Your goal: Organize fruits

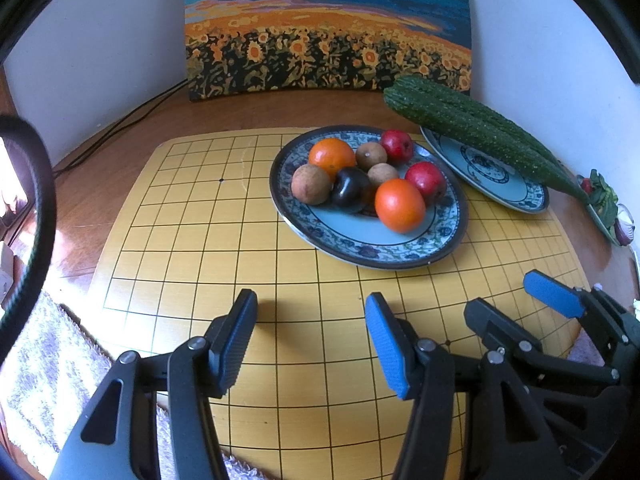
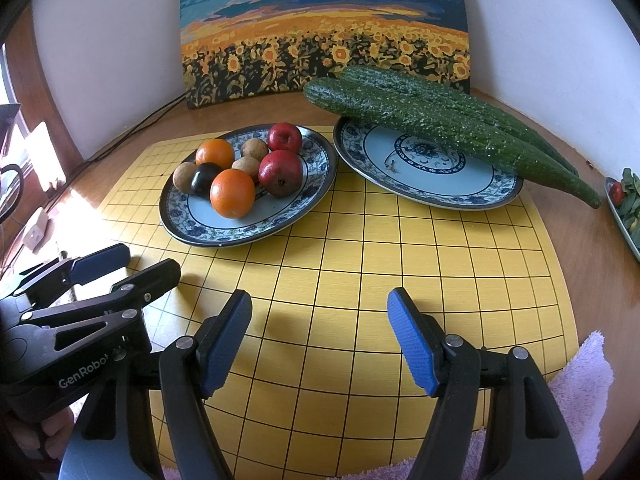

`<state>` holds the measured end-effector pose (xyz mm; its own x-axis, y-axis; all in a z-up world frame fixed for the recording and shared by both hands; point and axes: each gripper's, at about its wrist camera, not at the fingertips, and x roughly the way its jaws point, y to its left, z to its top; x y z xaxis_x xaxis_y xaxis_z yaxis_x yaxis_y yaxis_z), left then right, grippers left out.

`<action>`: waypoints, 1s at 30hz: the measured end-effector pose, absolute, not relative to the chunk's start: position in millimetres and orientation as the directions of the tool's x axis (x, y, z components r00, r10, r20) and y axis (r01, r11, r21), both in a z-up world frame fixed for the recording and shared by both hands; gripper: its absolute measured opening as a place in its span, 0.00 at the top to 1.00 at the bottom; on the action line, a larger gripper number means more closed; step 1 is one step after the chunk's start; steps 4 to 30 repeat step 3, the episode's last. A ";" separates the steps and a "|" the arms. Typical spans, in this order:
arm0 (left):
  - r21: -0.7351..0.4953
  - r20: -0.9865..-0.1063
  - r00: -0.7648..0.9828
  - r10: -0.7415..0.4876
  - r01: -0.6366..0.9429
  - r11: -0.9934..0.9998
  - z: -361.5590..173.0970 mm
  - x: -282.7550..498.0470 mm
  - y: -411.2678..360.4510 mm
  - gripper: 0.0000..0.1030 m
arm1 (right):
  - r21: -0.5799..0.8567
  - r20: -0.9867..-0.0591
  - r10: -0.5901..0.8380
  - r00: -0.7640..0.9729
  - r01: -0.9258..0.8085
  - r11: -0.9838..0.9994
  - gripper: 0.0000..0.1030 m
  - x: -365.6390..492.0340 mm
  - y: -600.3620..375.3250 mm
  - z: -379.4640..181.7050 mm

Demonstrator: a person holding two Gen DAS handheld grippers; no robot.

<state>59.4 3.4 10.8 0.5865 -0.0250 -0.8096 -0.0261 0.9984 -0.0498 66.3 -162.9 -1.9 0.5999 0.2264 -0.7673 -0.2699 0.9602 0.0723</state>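
A blue patterned plate [image 1: 400, 258] [image 2: 224, 236] on the yellow grid board holds two oranges [image 1: 399, 205] [image 2: 232, 198], two red fruits [image 1: 425, 182] [image 2: 281, 173], a dark plum [image 1: 350, 189] [image 2: 205, 179] and three brown round fruits [image 1: 311, 184] [image 2: 183, 177]. A second patterned plate [image 1: 496, 188] [image 2: 432, 178] to its right carries two long green cucumbers [image 1: 476, 130] [image 2: 436, 120]. My left gripper [image 1: 312, 336] [image 2: 126, 264] is open and empty, above the board in front of the fruit plate. My right gripper [image 2: 320, 336] [image 1: 508, 300] is open and empty beside it.
A sunflower painting [image 1: 328, 28] [image 2: 324, 28] leans on the white wall behind the plates. A dish of greens [image 1: 608, 204] [image 2: 626, 204] sits at the far right. A pale towel [image 1: 44, 368] [image 2: 580, 392] lies at the board's near edge. Black cables [image 1: 120, 124] run along the left wall.
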 end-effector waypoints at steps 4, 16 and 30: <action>-0.051 -0.810 0.586 -0.025 -0.027 0.998 11.2 60.4 4.1 0.43 | 0.073 -0.767 0.227 0.600 -0.270 0.960 0.30 66.3 -163.4 -1.8; -0.051 -0.810 0.586 -0.025 -0.027 0.998 11.2 60.4 4.1 0.43 | 0.073 -0.767 0.227 0.600 -0.270 0.960 0.30 66.3 -163.4 -1.8; -0.051 -0.810 0.586 -0.025 -0.027 0.998 11.2 60.4 4.1 0.43 | 0.073 -0.767 0.227 0.600 -0.270 0.960 0.30 66.3 -163.4 -1.8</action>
